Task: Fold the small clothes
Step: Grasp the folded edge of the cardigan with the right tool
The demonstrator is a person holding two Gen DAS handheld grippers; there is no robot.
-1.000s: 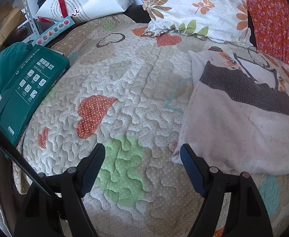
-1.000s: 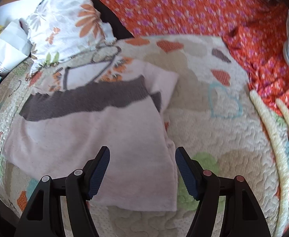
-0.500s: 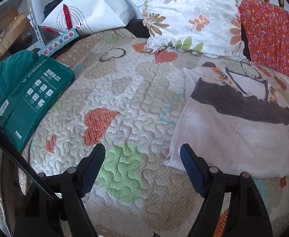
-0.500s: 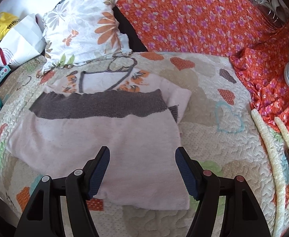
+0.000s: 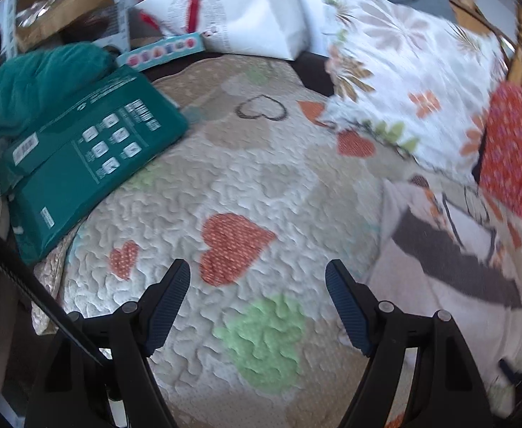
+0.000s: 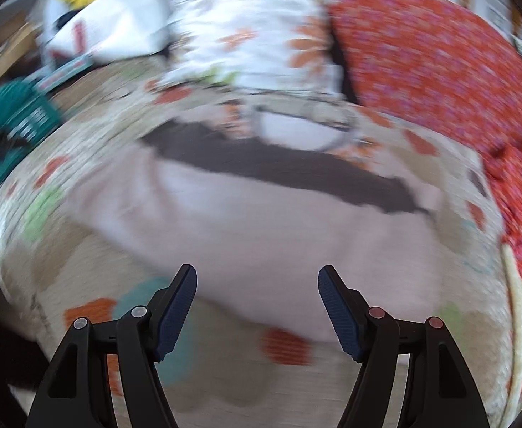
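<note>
Two hand-held grippers in view, both spread wide with nothing between the pads. Left hand-held gripper (image 5: 257,306) hangs over bare quilted bedspread (image 5: 261,185), off to the left of the garment. Right hand-held gripper (image 6: 257,308) is poised above the near hem of the small pale-pink top (image 6: 279,235).

The top lies flat on the bed, face up, dark grey band (image 6: 282,167) across the chest, neckline towards the floral pillow (image 5: 410,82). Laid out flat, presumably so a fold can start from an edge.

Green box (image 5: 82,164) sits at the bed's left edge, well apart. Right view heavily blurred.
</note>
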